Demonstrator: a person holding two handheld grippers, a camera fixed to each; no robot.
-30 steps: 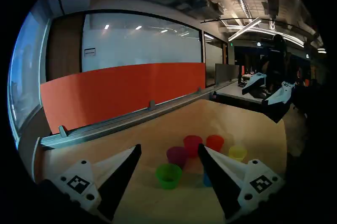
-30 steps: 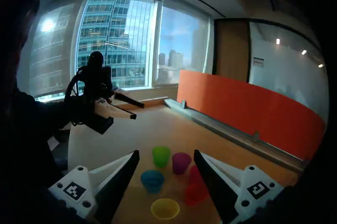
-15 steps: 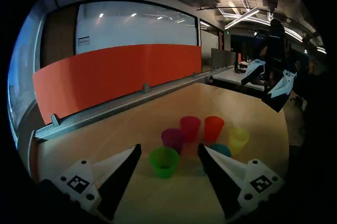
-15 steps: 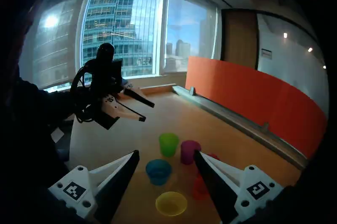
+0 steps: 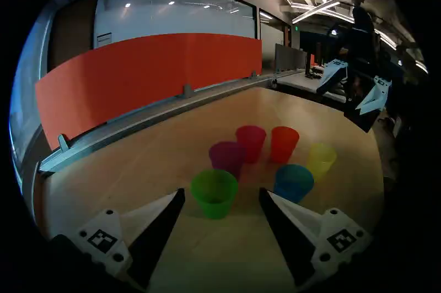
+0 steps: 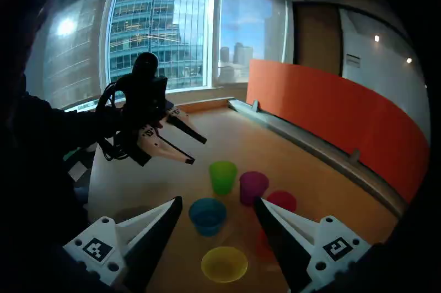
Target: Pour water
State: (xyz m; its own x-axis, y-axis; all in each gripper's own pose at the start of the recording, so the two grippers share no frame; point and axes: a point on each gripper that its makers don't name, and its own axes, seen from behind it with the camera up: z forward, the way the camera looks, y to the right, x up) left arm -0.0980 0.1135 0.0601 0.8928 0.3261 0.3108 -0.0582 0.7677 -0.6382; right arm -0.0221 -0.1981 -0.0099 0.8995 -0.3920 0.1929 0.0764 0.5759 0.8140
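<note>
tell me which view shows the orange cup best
The left gripper view: the orange cup stands whole and unblocked between the red cup and the yellow cup. In the right gripper view it is mostly hidden behind a finger of the right tongs; just an orange sliver shows.

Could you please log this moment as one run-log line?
left tool: open, empty, facing translucent green plastic cup | right tool: open, empty, facing blue plastic cup | wooden table: six cups upright | pour: not started
</note>
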